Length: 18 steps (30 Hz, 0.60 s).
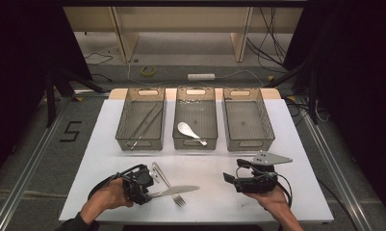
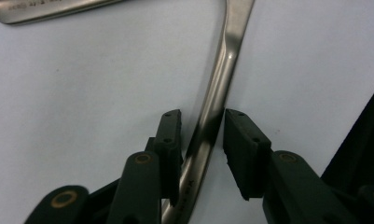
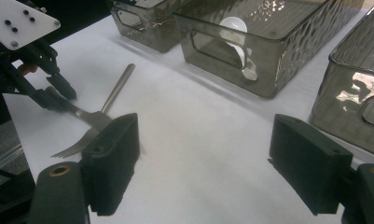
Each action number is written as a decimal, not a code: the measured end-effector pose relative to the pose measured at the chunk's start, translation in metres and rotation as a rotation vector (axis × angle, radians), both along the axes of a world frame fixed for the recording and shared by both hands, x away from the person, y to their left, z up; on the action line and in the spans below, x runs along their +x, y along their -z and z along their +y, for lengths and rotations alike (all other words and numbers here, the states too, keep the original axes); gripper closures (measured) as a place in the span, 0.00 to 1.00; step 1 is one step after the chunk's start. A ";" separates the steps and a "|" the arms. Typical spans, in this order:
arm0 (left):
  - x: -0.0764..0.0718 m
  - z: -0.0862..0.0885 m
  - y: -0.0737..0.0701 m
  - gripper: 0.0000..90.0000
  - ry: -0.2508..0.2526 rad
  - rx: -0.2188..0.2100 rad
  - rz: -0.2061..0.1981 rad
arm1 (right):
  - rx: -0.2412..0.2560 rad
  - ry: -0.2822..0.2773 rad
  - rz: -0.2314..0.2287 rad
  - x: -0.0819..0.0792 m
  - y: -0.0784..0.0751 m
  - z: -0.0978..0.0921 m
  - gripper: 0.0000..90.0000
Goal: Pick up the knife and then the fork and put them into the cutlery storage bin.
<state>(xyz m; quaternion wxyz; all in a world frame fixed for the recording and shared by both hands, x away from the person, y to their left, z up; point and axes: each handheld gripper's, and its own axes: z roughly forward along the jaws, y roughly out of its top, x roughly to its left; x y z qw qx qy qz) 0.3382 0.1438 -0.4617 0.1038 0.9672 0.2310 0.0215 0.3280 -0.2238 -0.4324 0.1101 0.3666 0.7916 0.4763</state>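
Left gripper view: the left gripper (image 2: 201, 140) has its ridged black jaws narrowly parted around the smooth, polished steel knife handle (image 2: 208, 126) lying on the matte white table (image 2: 82, 93), near left. The right gripper (image 3: 203, 158) gapes wide, holding nothing.

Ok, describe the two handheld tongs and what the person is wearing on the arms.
Both tongs, left and right, are black, boxy units with two blocky black jaws on hinged links with brass-coloured pivot rings. A grey three-cornered plate with small dark dots tops the right one. Black cables trail from each. A dark sleeve shows at the left forearm.
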 end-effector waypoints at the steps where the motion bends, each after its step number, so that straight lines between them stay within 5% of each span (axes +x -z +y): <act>1: 0.000 0.000 0.000 0.75 0.002 0.001 -0.001 | 0.002 0.000 0.001 0.000 0.000 0.000 0.28; 18: -0.002 -0.003 -0.001 0.85 0.067 0.026 0.003 | 0.000 -0.002 0.002 0.000 0.000 0.001 0.28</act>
